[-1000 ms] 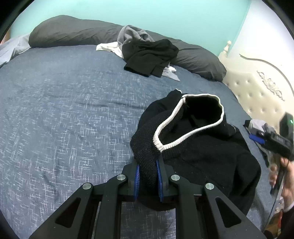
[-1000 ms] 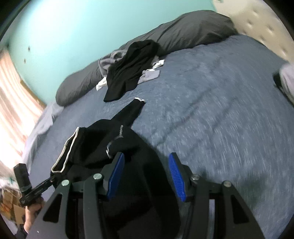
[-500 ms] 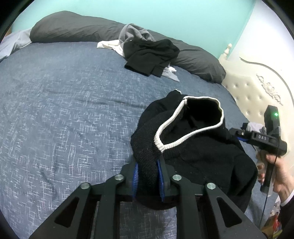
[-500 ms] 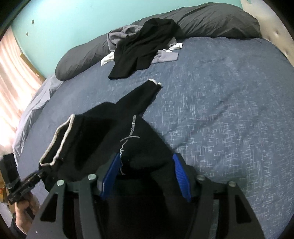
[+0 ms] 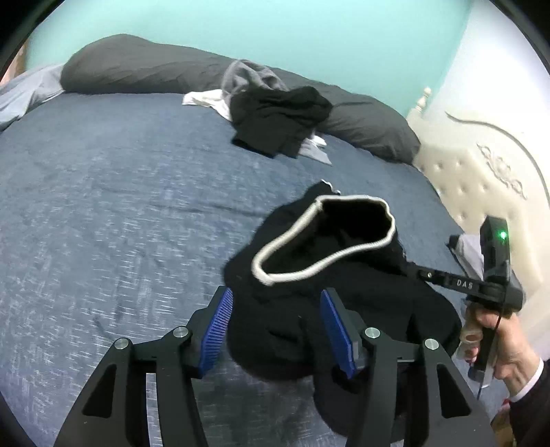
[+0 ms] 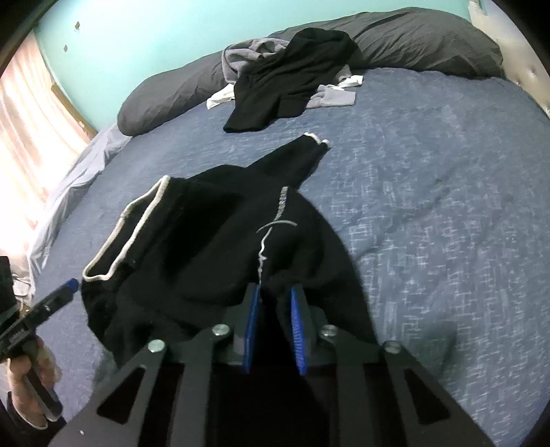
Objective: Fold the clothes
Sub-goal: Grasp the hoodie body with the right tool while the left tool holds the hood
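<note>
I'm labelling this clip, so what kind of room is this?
Most likely a bedroom: a bed with a blue cover, long dark pillows against a teal wall, a tufted headboard, and clothes piled on it.

Teal wall (image 5: pixel 275 31), blue bed (image 5: pixel 120 206), bright window (image 6: pixel 24 113).

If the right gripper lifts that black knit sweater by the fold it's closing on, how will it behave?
Likely floppy: the black sweater lies slumped in soft folds on the bed. Probably it will hang and bunch from the right gripper, whose jaws are closing on one fold. The left gripper is opening, so that side may sag.
</note>
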The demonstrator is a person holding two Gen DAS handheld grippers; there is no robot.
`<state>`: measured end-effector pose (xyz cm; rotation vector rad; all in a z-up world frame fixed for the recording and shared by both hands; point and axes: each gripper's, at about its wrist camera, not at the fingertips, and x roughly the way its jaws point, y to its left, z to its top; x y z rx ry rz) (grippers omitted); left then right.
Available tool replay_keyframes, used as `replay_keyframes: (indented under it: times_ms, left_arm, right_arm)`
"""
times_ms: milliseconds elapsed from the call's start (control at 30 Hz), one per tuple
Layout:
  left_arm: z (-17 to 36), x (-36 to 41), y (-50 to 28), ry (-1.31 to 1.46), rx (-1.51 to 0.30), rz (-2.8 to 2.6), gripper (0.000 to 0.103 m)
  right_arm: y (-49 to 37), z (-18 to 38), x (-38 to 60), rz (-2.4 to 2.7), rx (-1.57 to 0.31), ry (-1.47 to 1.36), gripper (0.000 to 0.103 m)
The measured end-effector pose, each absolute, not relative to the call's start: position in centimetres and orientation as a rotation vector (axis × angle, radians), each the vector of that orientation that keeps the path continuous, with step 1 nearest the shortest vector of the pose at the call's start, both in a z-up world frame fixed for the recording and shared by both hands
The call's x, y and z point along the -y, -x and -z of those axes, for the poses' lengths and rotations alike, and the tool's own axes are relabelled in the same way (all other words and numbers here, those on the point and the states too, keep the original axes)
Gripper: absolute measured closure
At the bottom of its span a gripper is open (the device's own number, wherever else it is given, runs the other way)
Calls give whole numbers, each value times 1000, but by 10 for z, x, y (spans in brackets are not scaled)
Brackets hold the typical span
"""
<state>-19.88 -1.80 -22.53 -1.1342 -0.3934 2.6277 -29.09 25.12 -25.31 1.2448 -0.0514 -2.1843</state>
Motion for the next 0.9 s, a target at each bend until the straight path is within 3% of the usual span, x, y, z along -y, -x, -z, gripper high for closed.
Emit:
replay_keyframes:
  times_ms: [233,400,767,833,900]
  left_arm:
    - [242,14,204,1164,417,-2621,44]
    - [248,10,209,1164,426,-2610,31]
    - [273,-2,235,1219,522,-2537,29]
    - [277,-4,237,1223,510,-2537,31]
    - [279,-5,238,1228,492,-2533,50]
  right_arm:
    - [283,252,-254,2148,77,-1238,92]
    - [278,252,-254,2133,88,-1233,92]
    - [265,253,-248,2111,87,-1218,92]
    - [261,252,-244,2107,51,-1211,92]
    - [257,251,-241,2108,25,-1205,92]
